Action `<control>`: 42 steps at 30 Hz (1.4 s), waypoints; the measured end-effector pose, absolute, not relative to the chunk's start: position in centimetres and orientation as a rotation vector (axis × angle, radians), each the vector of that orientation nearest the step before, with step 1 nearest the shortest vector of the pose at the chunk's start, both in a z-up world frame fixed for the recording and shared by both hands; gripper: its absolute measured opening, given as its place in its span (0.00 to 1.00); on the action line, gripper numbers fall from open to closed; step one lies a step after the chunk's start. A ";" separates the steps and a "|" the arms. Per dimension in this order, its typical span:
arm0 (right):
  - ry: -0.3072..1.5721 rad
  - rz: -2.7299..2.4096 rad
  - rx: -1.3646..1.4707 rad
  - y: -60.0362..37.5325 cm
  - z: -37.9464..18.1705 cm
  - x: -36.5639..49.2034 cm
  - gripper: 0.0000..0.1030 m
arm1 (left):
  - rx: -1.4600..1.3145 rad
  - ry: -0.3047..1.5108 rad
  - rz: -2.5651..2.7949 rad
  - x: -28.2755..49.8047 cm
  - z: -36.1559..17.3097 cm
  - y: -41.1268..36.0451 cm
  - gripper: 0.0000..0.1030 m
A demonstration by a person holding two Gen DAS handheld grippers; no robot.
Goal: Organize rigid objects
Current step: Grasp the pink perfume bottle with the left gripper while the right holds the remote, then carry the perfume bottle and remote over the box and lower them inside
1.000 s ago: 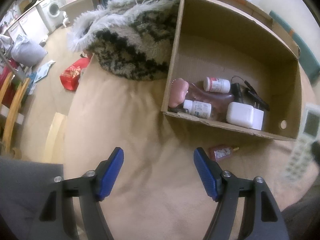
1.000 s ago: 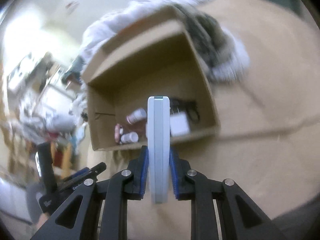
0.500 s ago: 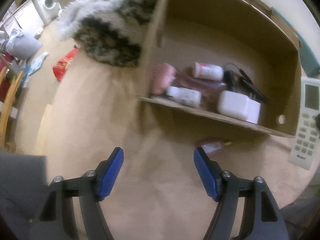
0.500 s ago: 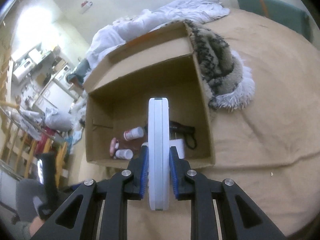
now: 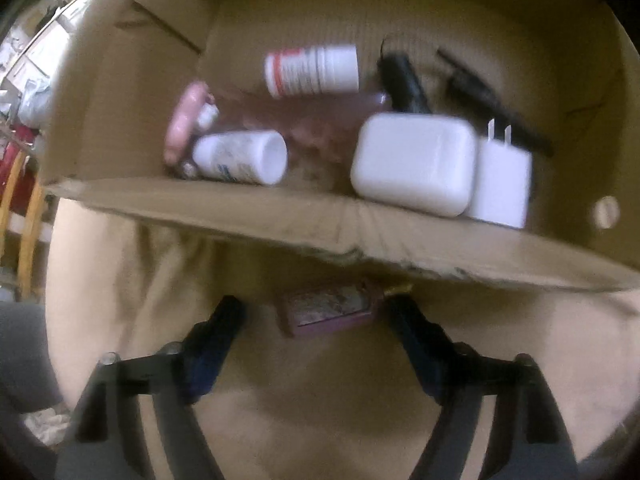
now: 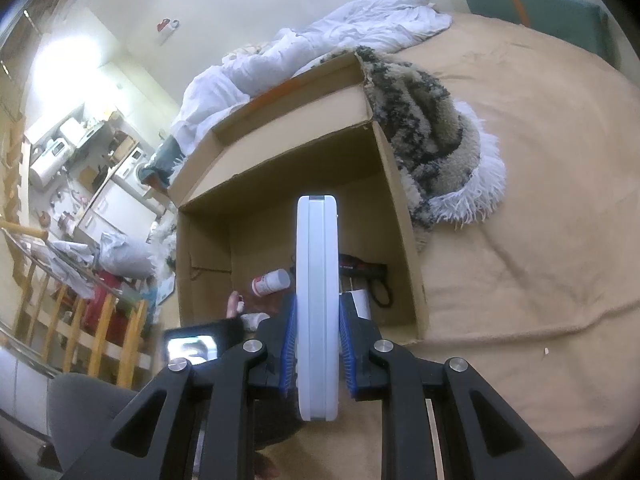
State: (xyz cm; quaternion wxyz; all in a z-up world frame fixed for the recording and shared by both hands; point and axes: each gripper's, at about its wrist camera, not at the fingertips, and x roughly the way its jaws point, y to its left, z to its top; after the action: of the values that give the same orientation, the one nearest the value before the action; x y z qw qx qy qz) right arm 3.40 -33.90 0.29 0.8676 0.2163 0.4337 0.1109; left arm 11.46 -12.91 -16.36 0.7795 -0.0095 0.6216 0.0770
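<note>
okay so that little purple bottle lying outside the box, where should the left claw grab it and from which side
Probably across its flat body. The purple bottle lies on its side against the cardboard box, cap pointing right. The open left claw already straddles it lengthwise; turning to pinch the narrower width looks safer.

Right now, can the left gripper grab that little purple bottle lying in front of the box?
Probably yes. The left gripper is open, and the purple bottle lies on the blanket between its fingers with nothing on top. The cardboard box edge sits just behind it, so the bottle can't be pushed much further forward.
</note>
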 end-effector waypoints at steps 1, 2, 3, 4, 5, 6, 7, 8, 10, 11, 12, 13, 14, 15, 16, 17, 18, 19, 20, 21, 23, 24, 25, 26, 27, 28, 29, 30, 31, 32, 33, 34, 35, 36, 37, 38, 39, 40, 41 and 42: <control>0.906 0.237 0.451 -33.8 0.4 3.4 0.21 | -0.019 1.336 0.168 11.6 -16.4 -13.0 0.76; 0.904 0.241 0.449 -33.8 0.4 3.5 0.21 | -0.028 1.325 0.172 11.6 -16.4 -12.9 0.76; 0.903 0.244 0.449 -33.7 0.4 3.5 0.21 | -0.043 1.323 0.176 11.4 -16.4 -12.8 0.73; 0.903 0.247 0.449 -33.7 0.4 3.5 0.21 | -0.049 1.319 0.177 11.3 -16.4 -12.8 0.64; 0.903 0.248 0.452 -33.7 0.4 3.6 0.21 | -0.057 1.314 0.171 11.2 -16.4 -12.7 0.59; 0.904 0.247 0.452 -33.7 0.4 3.6 0.21 | -0.055 1.302 0.163 11.1 -16.2 -12.8 0.44; 0.905 0.248 0.454 -33.7 0.4 3.6 0.21 | -0.050 1.297 0.152 10.8 -16.3 -13.2 0.40; 0.906 0.247 0.456 -33.7 0.4 3.7 0.21 | -0.043 1.297 0.147 10.7 -16.3 -13.2 0.40; 0.907 0.250 0.455 -33.7 0.4 3.7 0.21 | -0.049 1.293 0.130 10.5 -16.4 -12.9 0.40; 0.907 0.250 0.455 -33.7 0.4 3.7 0.21 | -0.048 1.290 0.121 10.4 -16.4 -12.8 0.40; 0.907 0.249 0.453 -33.6 0.4 3.7 0.21 | -0.044 1.289 0.114 10.3 -16.4 -12.8 0.40; 0.907 0.248 0.451 -33.6 0.4 3.6 0.21 | -0.036 1.288 0.105 10.2 -16.3 -12.8 0.40; 0.908 0.247 0.450 -33.6 0.4 3.6 0.21 | -0.030 1.287 0.096 10.1 -16.2 -12.7 0.40; 0.907 0.246 0.450 -33.6 0.4 3.6 0.21 | -0.028 1.289 0.090 10.0 -16.0 -12.5 0.40; 0.908 0.245 0.448 -33.6 0.4 3.6 0.21 | -0.029 1.292 0.087 9.9 -15.9 -12.2 0.40; 0.909 0.241 0.447 -33.6 0.3 3.6 0.21 | -0.031 1.298 0.084 9.7 -15.7 -11.8 0.40; 0.910 0.239 0.444 -33.6 0.3 3.6 0.21 | -0.032 1.300 0.084 9.6 -15.6 -11.5 0.40; 0.913 0.237 0.443 -33.5 0.3 3.5 0.21 | -0.028 1.300 0.084 9.5 -15.4 -10.6 0.40; 0.914 0.237 0.443 -33.5 0.3 3.5 0.21 | -0.023 1.294 0.084 9.3 -15.1 -10.2 0.40; 0.913 0.237 0.442 -33.4 0.3 3.5 0.21 | -0.016 1.286 0.083 9.0 -14.7 -9.7 0.40; 0.908 0.236 0.435 -33.4 0.4 3.5 0.21 | -0.005 1.267 0.081 8.4 -13.6 -8.7 0.40; 0.904 0.237 0.433 -33.3 0.4 3.5 0.21 | 0.000 1.257 0.082 8.2 -13.0 -8.2 0.40; 0.901 0.239 0.430 -33.3 0.5 3.4 0.21 | 0.002 1.250 0.083 7.8 -12.3 -7.9 0.40; 0.899 0.240 0.427 -33.2 0.6 3.4 0.21 | -0.006 1.249 0.090 7.4 -11.6 -7.5 0.40; 0.896 0.241 0.424 -33.1 0.6 3.4 0.21 | -0.026 1.251 0.095 7.5 -11.0 -6.9 0.40; 0.894 0.243 0.423 -33.1 0.7 3.4 0.21 | -0.052 1.247 0.098 7.5 -10.1 -6.2 0.40; 0.891 0.247 0.424 -33.1 0.9 3.5 0.21 | -0.064 1.232 0.099 7.4 -9.2 -5.6 0.40; 0.889 0.250 0.421 -33.0 1.1 3.6 0.21 | -0.066 1.211 0.097 7.9 -8.2 -5.1 0.40; 0.887 0.253 0.415 -32.9 1.2 3.7 0.21 | -0.065 1.189 0.092 7.8 -6.9 -4.6 0.40; 0.883 0.259 0.409 -32.8 1.5 3.8 0.21 | -0.062 1.168 0.089 7.4 -5.6 -4.1 0.40; 0.877 0.263 0.405 -32.8 1.7 3.9 0.21 | -0.056 1.137 0.085 7.6 -4.5 -3.8 0.40; 0.871 0.267 0.402 -32.7 2.0 4.0 0.21 | -0.054 1.116 0.083 7.3 -3.4 -4.4 0.40; 0.865 0.270 0.401 -32.8 2.2 4.3 0.21 | -0.053 1.097 0.080 8.0 -2.6 -4.3 0.40; 0.862 0.271 0.398 -32.8 2.3 4.6 0.21 | -0.052 1.081 0.079 8.7 -2.1 -4.5 0.40; 0.860 0.266 0.394 -32.8 2.3 5.1 0.21 | -0.053 1.066 0.079 9.1 -1.5 -4.4 0.40; 0.860 0.263 0.393 -32.8 2.4 5.5 0.21 | -0.055 1.058 0.073 9.6 -1.1 -4.5 0.40; 0.860 0.264 0.394 -32.9 2.3 6.0 0.21 | -0.053 1.050 0.066 10.3 -0.8 -4.7 0.40; 0.861 0.265 0.394 -32.9 2.3 6.6 0.21 | -0.050 1.046 0.062 10.4 -0.8 -4.6 0.40; 0.861 0.263 0.390 -32.9 2.2 7.1 0.21 | -0.045 1.043 0.057 11.2 -0.6 -4.8 0.40; 0.863 0.261 0.383 -32.9 2.1 7.7 0.21 | -0.041 1.039 0.052 11.9 -0.6 -4.9 0.40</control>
State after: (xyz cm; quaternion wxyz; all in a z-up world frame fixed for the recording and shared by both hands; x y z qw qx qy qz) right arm 7.71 -32.91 2.06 0.8824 0.1841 0.4145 0.1252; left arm 11.86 -4.90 -0.56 0.8675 -0.0197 0.4965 0.0250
